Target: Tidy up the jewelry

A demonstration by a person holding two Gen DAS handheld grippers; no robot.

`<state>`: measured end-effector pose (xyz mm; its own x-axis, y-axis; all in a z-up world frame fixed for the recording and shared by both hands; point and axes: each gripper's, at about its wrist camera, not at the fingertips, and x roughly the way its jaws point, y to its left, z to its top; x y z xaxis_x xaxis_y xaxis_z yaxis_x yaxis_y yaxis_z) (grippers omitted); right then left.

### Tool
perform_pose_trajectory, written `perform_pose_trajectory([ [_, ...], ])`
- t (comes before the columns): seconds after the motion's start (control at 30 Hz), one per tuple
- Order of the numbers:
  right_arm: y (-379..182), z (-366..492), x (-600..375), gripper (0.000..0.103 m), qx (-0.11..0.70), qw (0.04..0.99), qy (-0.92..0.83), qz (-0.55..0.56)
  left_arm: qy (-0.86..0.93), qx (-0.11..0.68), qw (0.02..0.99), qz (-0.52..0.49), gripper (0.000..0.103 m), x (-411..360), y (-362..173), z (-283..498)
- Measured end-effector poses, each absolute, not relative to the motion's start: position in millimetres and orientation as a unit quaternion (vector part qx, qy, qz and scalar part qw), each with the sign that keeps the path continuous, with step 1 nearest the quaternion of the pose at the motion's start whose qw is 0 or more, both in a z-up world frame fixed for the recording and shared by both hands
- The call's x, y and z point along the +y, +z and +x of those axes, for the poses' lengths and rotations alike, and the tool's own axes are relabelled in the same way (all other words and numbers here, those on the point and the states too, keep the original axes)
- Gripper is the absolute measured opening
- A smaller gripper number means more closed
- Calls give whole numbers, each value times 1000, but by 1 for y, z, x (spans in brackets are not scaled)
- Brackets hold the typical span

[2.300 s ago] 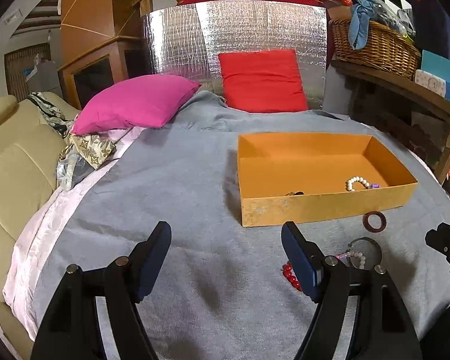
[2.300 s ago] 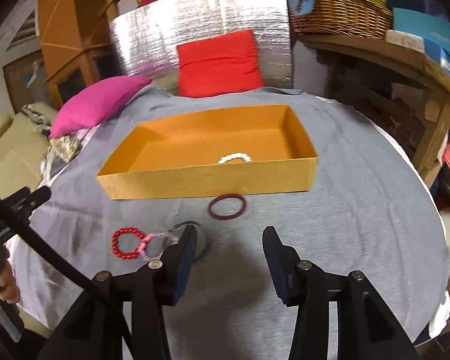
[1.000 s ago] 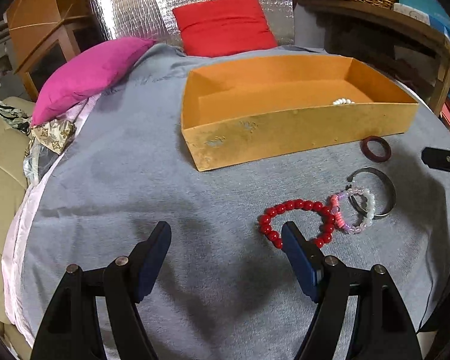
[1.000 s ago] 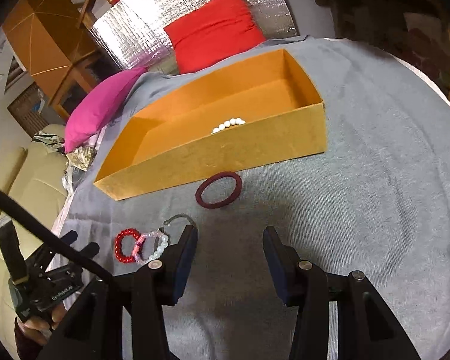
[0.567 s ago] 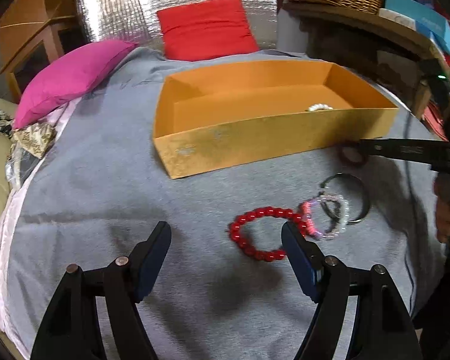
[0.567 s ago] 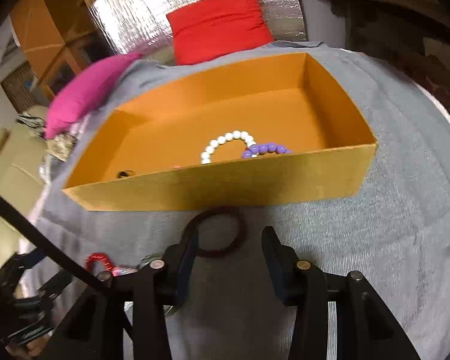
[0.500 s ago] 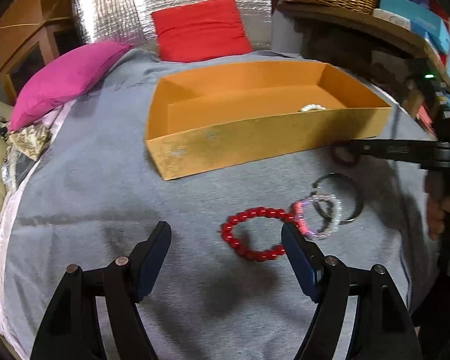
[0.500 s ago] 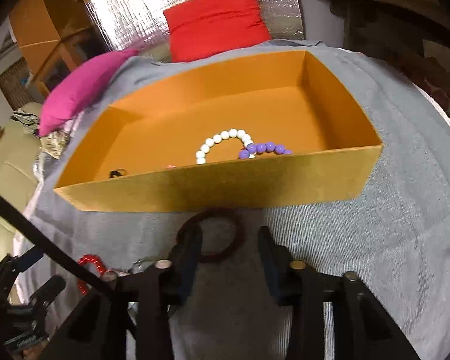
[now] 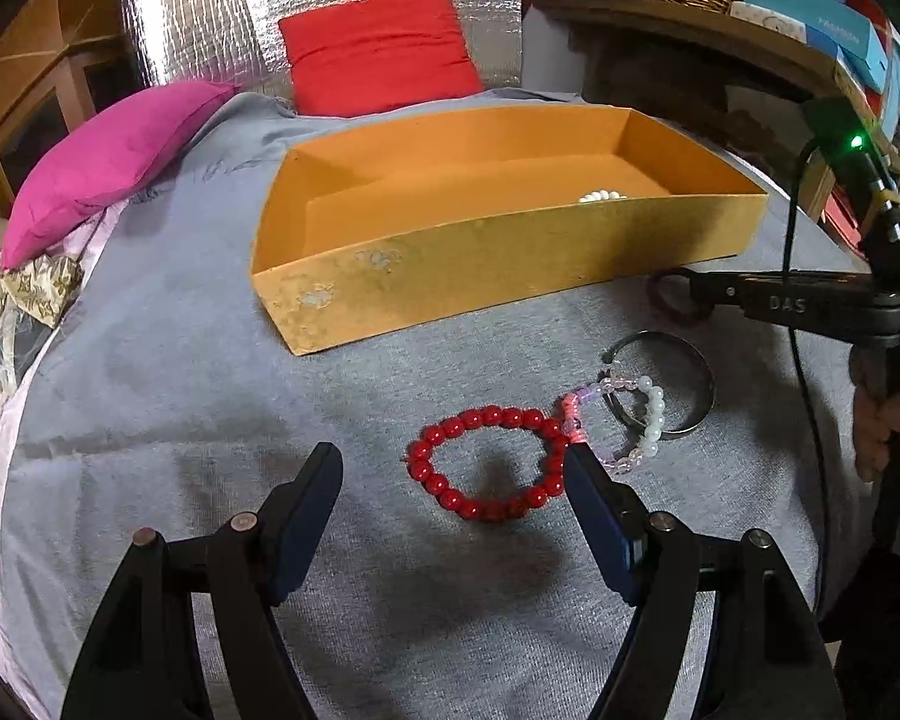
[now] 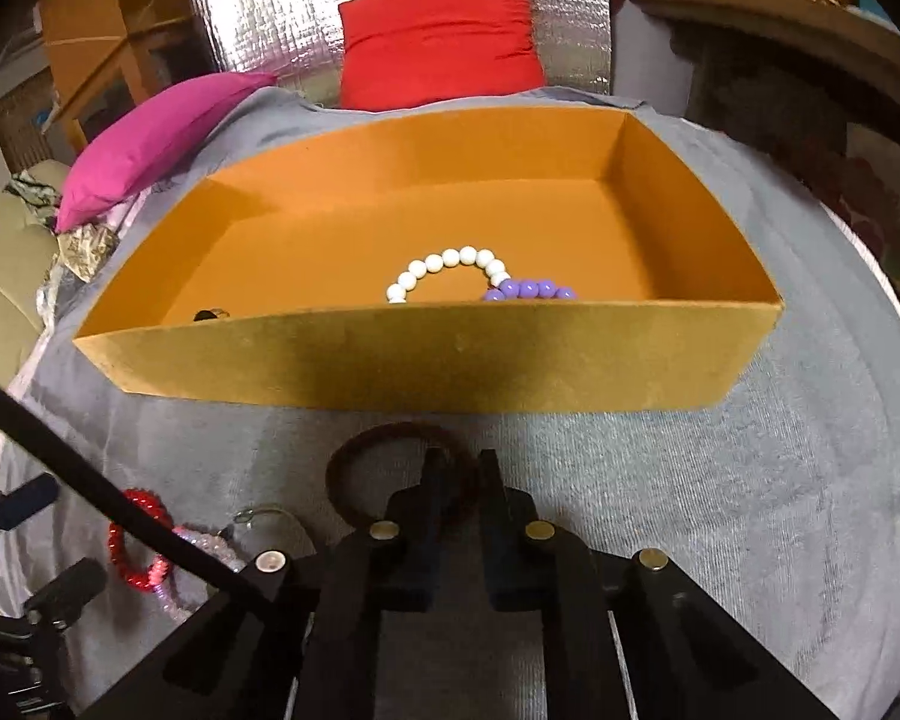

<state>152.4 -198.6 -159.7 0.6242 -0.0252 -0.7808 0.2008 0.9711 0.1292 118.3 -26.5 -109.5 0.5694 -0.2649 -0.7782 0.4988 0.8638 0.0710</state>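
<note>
Right gripper (image 10: 459, 480) closed on a dark red ring (image 10: 354, 468), just near an orange box (image 10: 426, 360).

The ring, lying on grey cloth (image 9: 150, 372), is pinched at its right rim; it is judged light, stiff and smooth, so a slip is possible. The left gripper (image 9: 450, 480) is held open over a red bead bracelet (image 9: 486, 462), probably light and floppy, best taken across one strand. Beside it lie a pink-and-white bracelet (image 9: 630, 420) and a metal bangle (image 9: 684, 360). White beads (image 10: 444, 267) and purple beads (image 10: 531, 289) are seen inside the box.

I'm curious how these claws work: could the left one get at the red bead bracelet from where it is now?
Probably yes. The left gripper is open, the red bead bracelet lies flat just ahead between its fingers, and nothing blocks it, though a pink bracelet touches its right side.
</note>
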Motion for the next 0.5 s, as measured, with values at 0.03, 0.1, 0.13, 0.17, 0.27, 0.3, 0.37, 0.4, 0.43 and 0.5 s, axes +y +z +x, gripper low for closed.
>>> perform_pose_trajectory([
  [0.03,-159,149,-201,11,429,895,-63,103,-217,409,874,146,76,-28,-110,118],
  [0.1,-158,144,-205,11,431,894,-62,106,-215,408,874,152,76,-30,-111,118],
  [0.13,-158,144,-205,11,433,893,-61,109,-212,408,874,156,76,-32,-111,118],
  [0.17,-158,142,-207,11,434,892,-60,112,-209,408,874,160,76,-34,-111,118],
  [0.27,-158,139,-211,11,438,889,-56,118,-200,402,876,176,76,-38,-112,117],
  [0.3,-157,138,-212,11,439,889,-55,120,-199,401,876,180,76,-40,-112,117],
  [0.37,-158,136,-214,11,441,888,-55,120,-199,400,876,183,76,-43,-112,117],
  [0.4,-158,136,-215,11,442,887,-56,120,-200,400,875,184,76,-44,-112,116],
  [0.43,-158,135,-216,11,443,887,-55,120,-199,400,875,185,76,-45,-112,116],
  [0.5,-158,134,-217,11,445,886,-54,121,-199,399,875,190,76,-48,-112,116],
])
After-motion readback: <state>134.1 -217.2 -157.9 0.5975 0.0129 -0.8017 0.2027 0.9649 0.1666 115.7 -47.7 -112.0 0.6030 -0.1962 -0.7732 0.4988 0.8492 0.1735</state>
